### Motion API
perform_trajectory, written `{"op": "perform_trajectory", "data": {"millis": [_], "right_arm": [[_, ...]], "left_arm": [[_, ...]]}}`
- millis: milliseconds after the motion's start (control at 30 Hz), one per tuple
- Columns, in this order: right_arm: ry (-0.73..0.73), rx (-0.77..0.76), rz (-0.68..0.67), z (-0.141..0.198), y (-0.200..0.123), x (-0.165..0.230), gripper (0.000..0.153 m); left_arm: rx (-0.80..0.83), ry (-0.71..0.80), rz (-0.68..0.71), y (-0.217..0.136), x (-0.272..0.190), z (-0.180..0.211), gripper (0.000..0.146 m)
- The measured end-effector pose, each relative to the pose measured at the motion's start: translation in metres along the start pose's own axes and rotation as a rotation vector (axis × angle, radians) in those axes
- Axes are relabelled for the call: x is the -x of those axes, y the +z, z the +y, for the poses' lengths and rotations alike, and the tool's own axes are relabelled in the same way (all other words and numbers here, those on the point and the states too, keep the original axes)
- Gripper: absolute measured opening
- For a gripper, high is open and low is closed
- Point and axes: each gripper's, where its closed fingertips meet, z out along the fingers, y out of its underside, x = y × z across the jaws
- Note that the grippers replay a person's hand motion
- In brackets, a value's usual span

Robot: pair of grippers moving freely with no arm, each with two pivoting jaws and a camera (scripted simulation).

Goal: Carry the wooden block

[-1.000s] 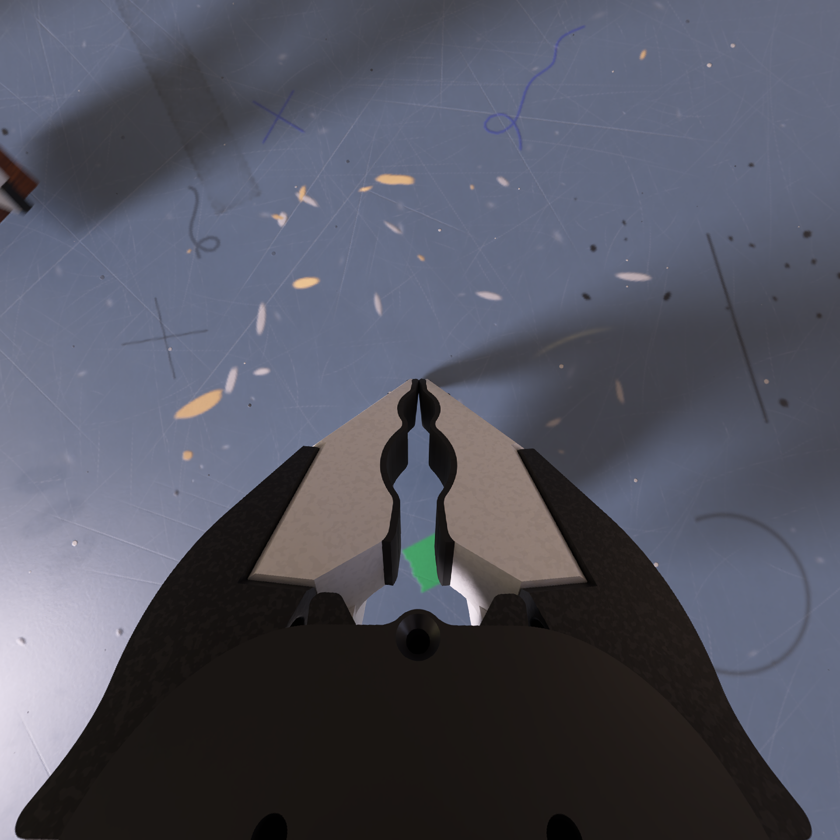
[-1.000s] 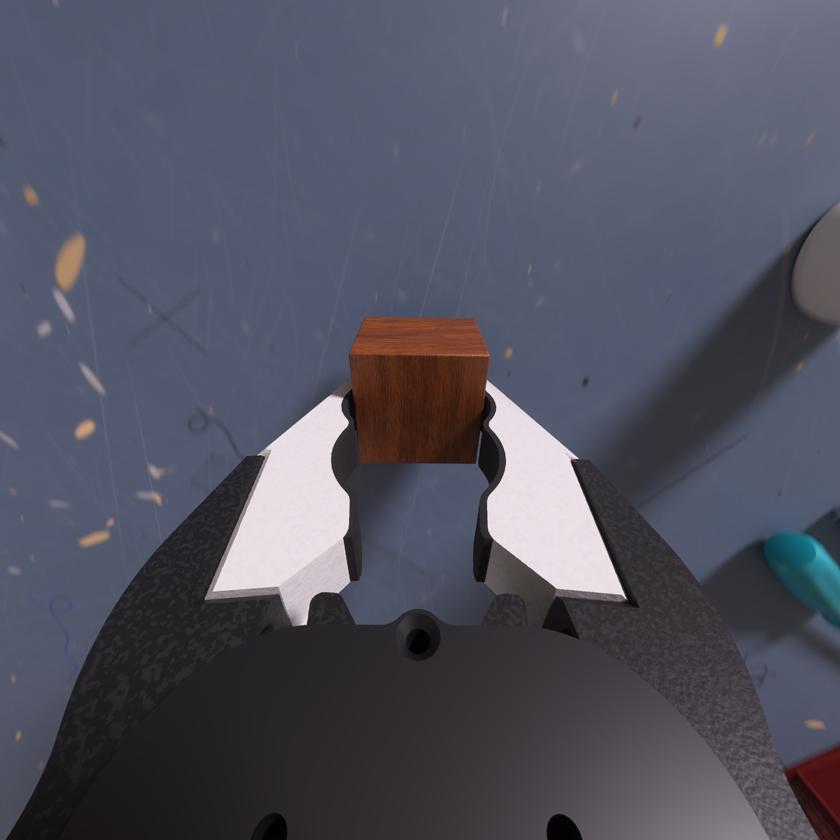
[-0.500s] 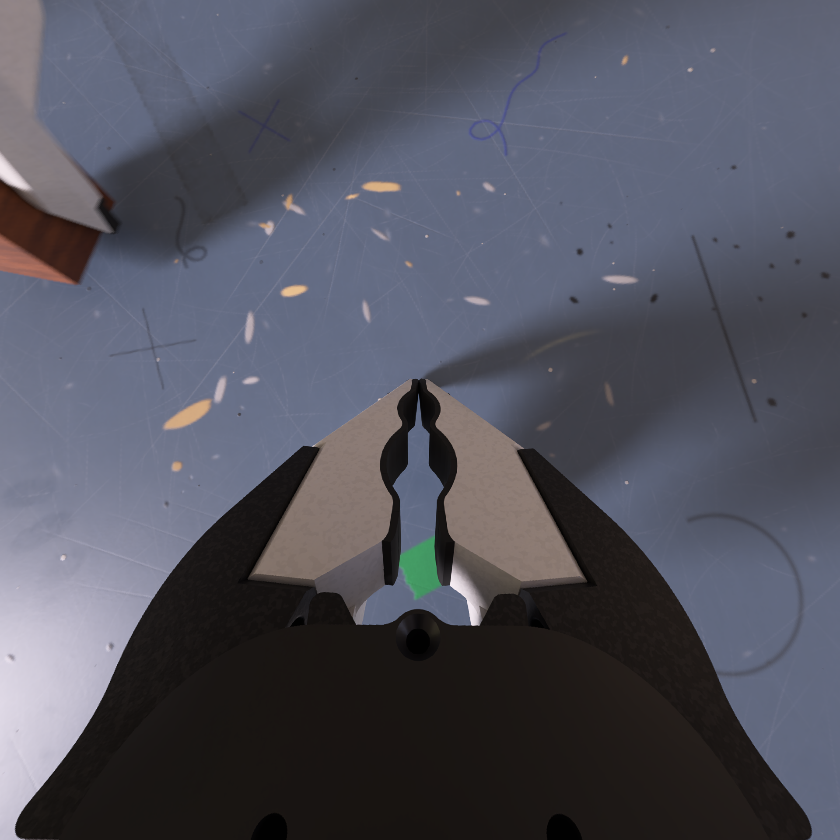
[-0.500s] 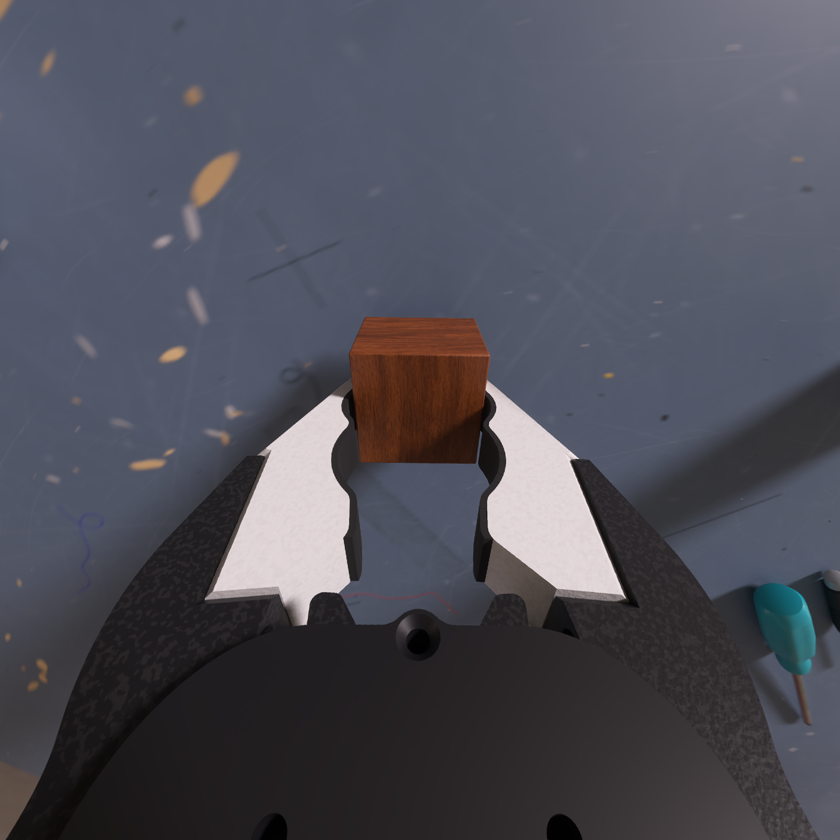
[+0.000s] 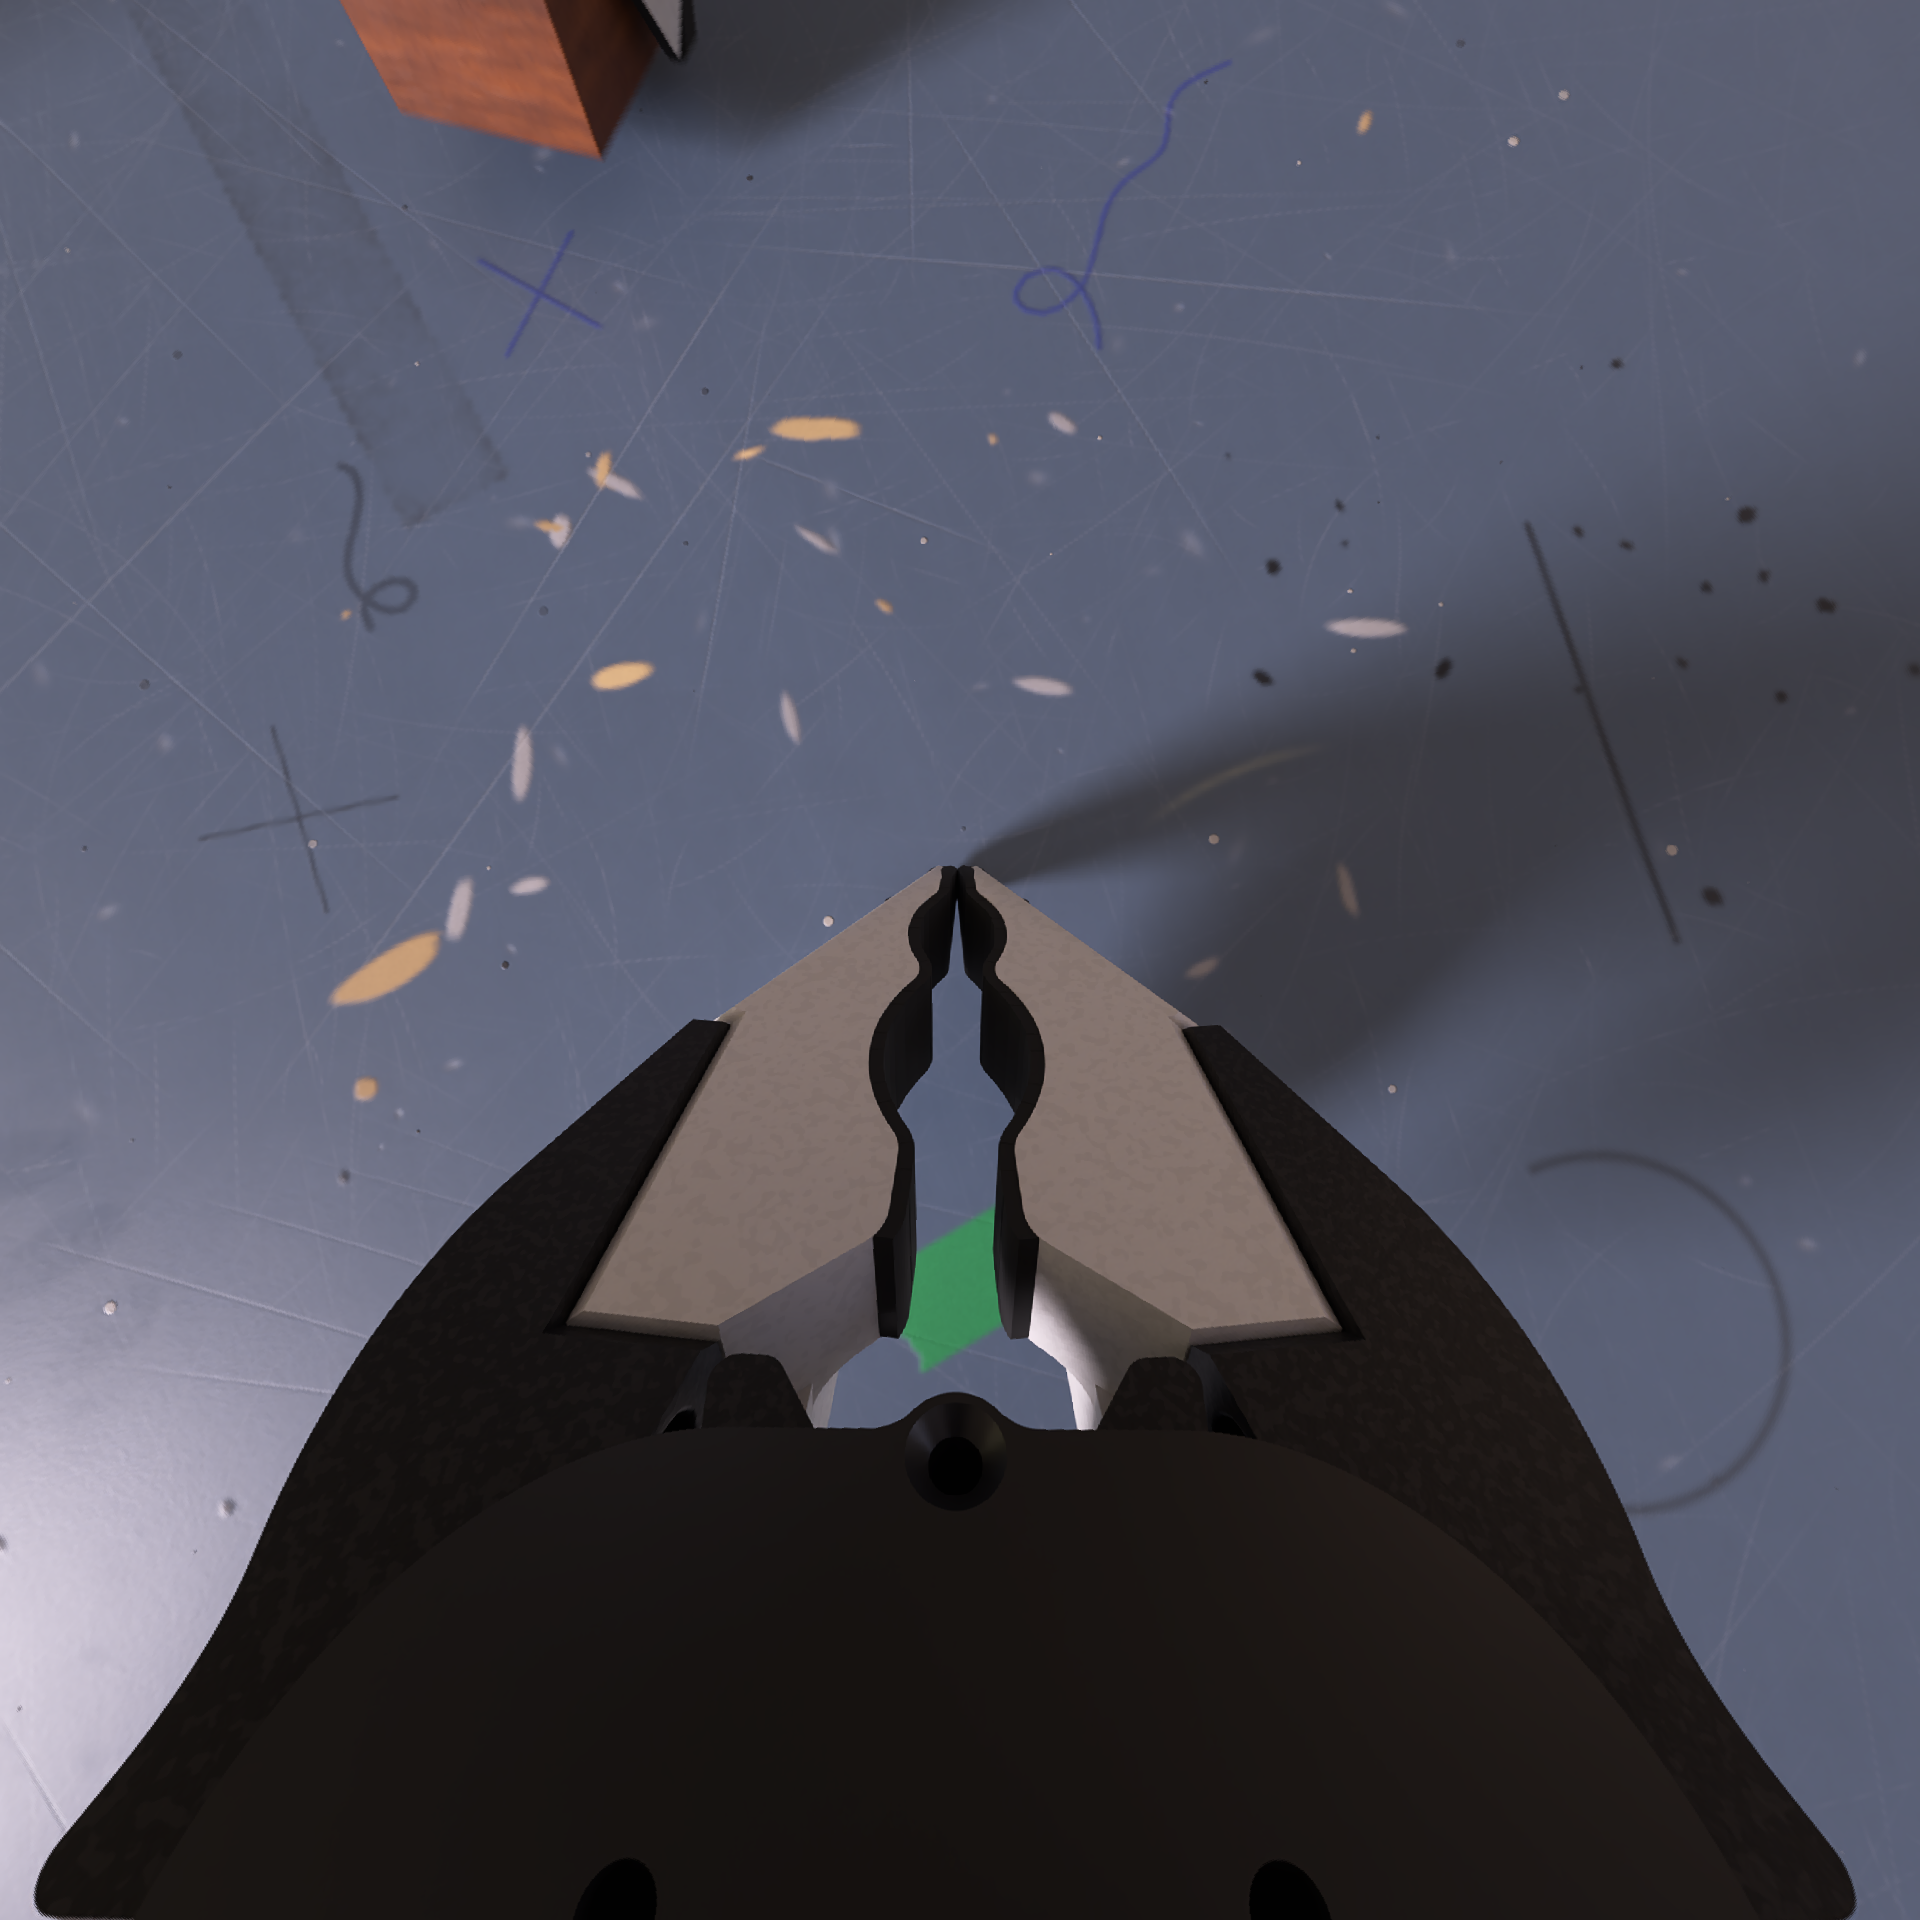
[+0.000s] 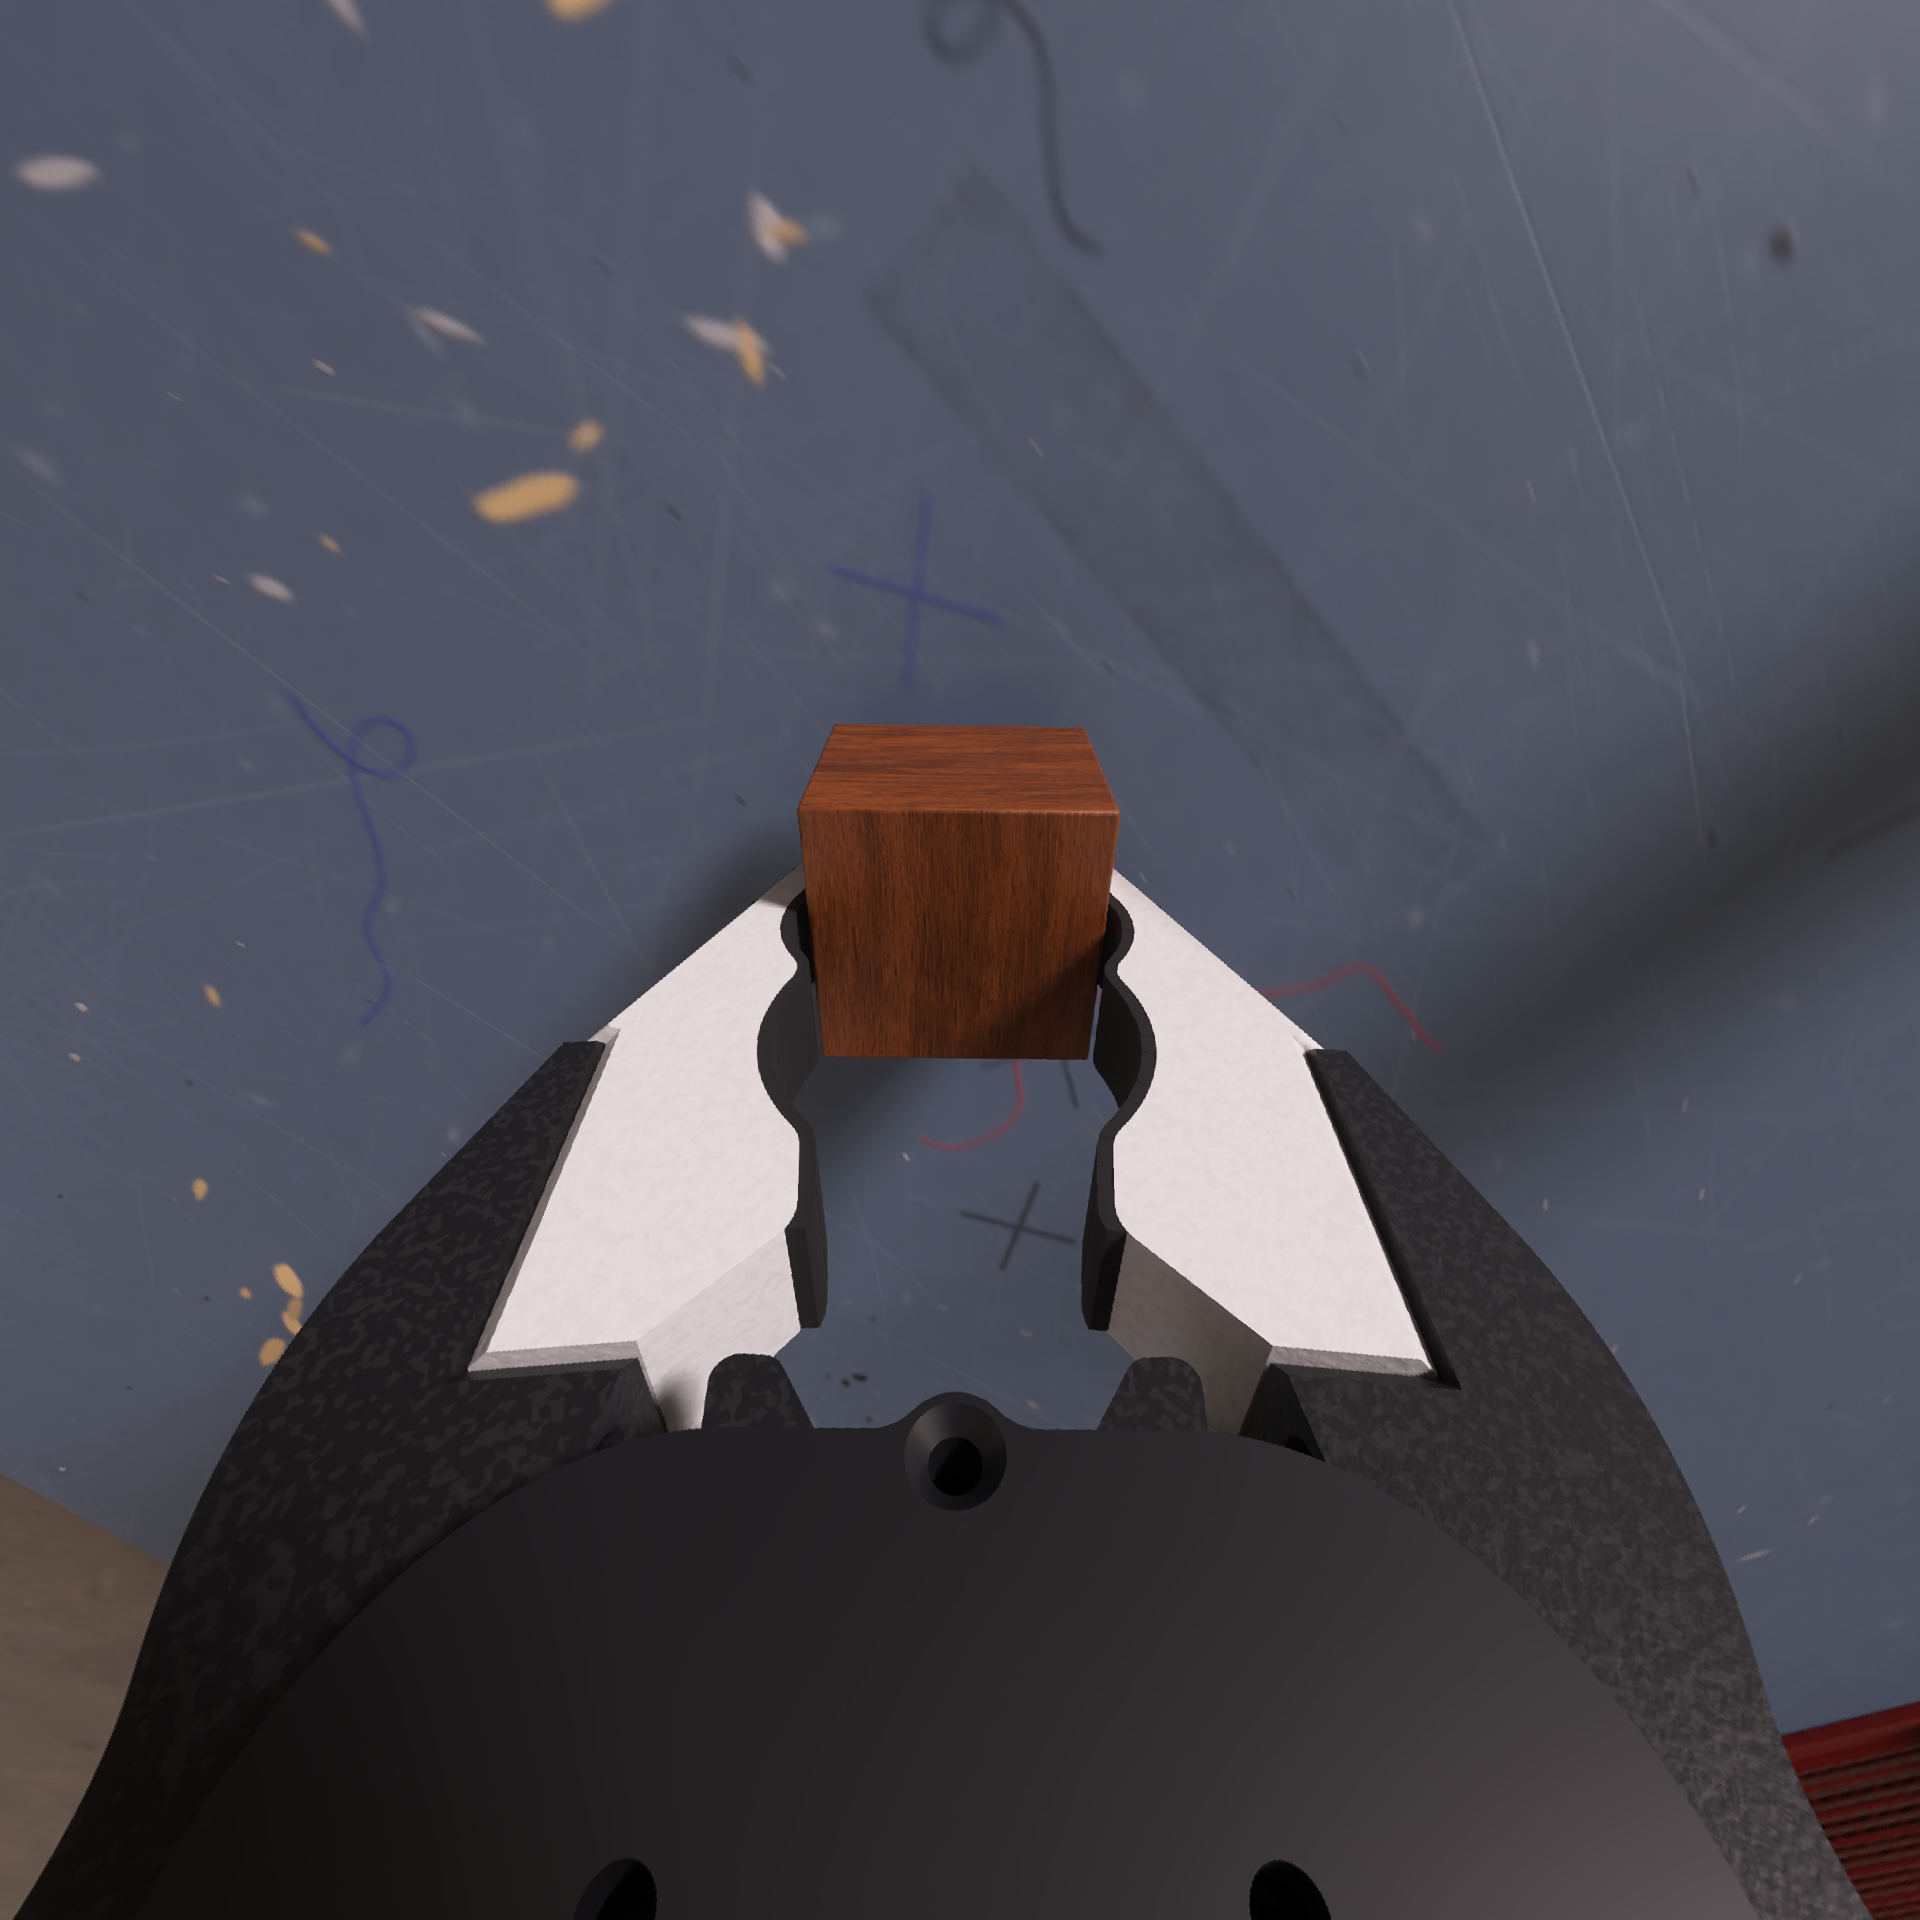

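The wooden block (image 6: 956, 894) is a small dark red-brown cube. My right gripper (image 6: 956, 914) is shut on it, with the block pinched between the fingertips and held above the blue-grey table (image 6: 1455, 520). The block also shows in the left wrist view (image 5: 509, 62) at the top left edge, with a bit of the right gripper's finger beside it. My left gripper (image 5: 956, 878) is shut and empty, its tips touching, low over the table (image 5: 1351, 312).
A green patch (image 5: 951, 1299) lies on the table under the left gripper's fingers. A red ribbed object (image 6: 1860, 1808) sits at the lower right of the right wrist view. A tan surface (image 6: 62, 1621) shows at its lower left. Pen marks and flecks cover the table.
The right gripper has carried the block across the table; in the left wrist view the block moved from the left edge to the top. The screwdriver left the right wrist view. The left gripper barely moved.
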Motion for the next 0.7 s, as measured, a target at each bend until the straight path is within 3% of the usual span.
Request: {"op": "perform_trajectory", "data": {"millis": [67,167,267,333,400,467,600,700], "right_arm": [[-0.071,-0.017,0.006,-0.024,0.003,0.015,0.051],[-0.144,-0.088,0.002,-0.089,0.011,0.034,0.051],[-0.152,-0.100,0.037,-0.132,0.015,0.018,0.051],[-0.047,-0.110,0.060,-0.135,0.014,-0.014,0.051],[0.030,-0.058,0.057,-0.115,0.012,-0.033,0.051],[-0.044,0.018,0.034,-0.100,0.010,-0.015,0.052],[-0.224,-0.008,0.015,-0.135,0.014,0.032,0.051],[-0.095,-0.058,0.088,-0.156,0.016,-0.015,0.051]], "left_arm": [[-0.002,-0.007,0.010,0.000,0.000,0.000,0.000],[-0.008,-0.006,0.022,0.000,-0.001,-0.001,0.000],[-0.010,-0.004,0.020,0.001,-0.001,-0.001,0.000],[-0.014,-0.006,0.019,0.001,-0.001,-0.001,0.000],[-0.014,-0.002,0.018,0.001,-0.001,-0.001,0.000],[-0.014,0.005,0.017,0.001,-0.001,-0.001,0.000],[-0.013,0.005,0.026,0.001,-0.001,-0.001,0.000],[-0.013,0.007,0.021,0.001,-0.001,-0.001,0.000]]}}
